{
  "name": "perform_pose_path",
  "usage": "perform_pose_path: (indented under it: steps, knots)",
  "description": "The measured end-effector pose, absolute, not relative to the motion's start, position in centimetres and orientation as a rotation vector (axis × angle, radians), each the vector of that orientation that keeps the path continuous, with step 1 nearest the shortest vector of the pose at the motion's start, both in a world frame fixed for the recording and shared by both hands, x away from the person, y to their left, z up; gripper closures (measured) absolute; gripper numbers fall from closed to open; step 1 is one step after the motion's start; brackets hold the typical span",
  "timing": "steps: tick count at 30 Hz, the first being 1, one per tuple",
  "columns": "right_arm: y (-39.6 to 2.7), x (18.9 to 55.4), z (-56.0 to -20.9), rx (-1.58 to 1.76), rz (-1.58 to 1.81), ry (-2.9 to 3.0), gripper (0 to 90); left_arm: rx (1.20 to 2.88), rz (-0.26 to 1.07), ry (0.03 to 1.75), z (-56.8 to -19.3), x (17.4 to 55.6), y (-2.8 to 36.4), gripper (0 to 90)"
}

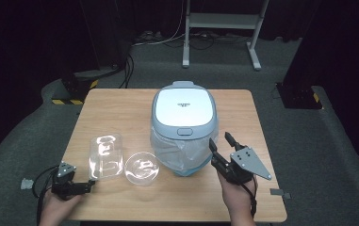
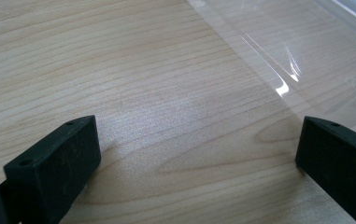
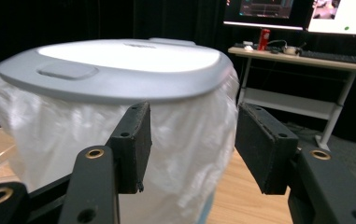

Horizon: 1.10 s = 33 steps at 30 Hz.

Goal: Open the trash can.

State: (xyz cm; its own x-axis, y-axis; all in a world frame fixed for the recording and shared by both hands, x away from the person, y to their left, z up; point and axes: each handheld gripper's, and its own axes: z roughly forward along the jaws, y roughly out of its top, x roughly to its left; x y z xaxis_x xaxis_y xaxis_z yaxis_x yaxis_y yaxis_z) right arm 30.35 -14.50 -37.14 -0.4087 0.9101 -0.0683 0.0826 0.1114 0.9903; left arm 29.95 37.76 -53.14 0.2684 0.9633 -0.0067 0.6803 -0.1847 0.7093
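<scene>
Right gripper (image 1: pixel 220 140) sits near the table's front right corner, jaws apart with nothing between them, aimed at the white plastic liner bag (image 1: pixel 179 149) that hangs out from under the lid of the pale blue-grey lidded bin (image 1: pixel 183 127); in the right gripper view the black jaws frame the crinkled bag (image 3: pixel 192 140) just below the grey lid rim (image 3: pixel 119 88), near but not touching as far as I can tell. Left gripper (image 1: pixel 90 184) rests low at the table's front left corner, jaws wide apart and empty, bare wood between them in the left gripper view (image 2: pixel 199 154), with the edge of the clear flat rectangular plastic container (image 2: pixel 306 60) just ahead. That container (image 1: pixel 105 155) lies left of centre near the front edge, a clear round plastic bowl (image 1: pixel 142 168) just beside it, between it and the bin. Bin stands mid-table towards the back edge, lid closed, bag bunched and sagging round the front. Progress, judged: early, nothing grasped, lid not opened, bag not tucked or pulled, clear containers untouched. Left to do looks like everything: close on the bag or lid, then handle it.
</scene>
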Motion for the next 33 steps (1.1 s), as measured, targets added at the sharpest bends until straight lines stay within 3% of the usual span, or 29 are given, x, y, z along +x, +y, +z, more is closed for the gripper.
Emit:
perform_pose_path:
  steps: [17,19,23,28,33]
  knots:
    - [-11.8,30.4,-35.1,0.903,1.434,1.668,51.7,1.943,0.608,1.478,-53.1,29.9,37.8,0.2]
    - [-11.2,30.5,-35.0,0.887,1.434,1.680,55.2,1.943,0.608,1.479,-53.1,29.9,37.8,0.2]
    - [-9.9,30.5,-34.8,0.832,1.420,1.714,73.2,1.943,0.607,1.478,-53.1,29.9,37.8,0.2]
    - [-8.7,30.8,-34.7,0.819,1.436,1.725,81.7,1.943,0.607,1.477,-53.1,29.9,37.8,0.2]
    - [-8.0,31.1,-34.4,0.814,1.435,1.730,84.1,1.943,0.606,1.476,-53.1,29.9,37.8,0.2]
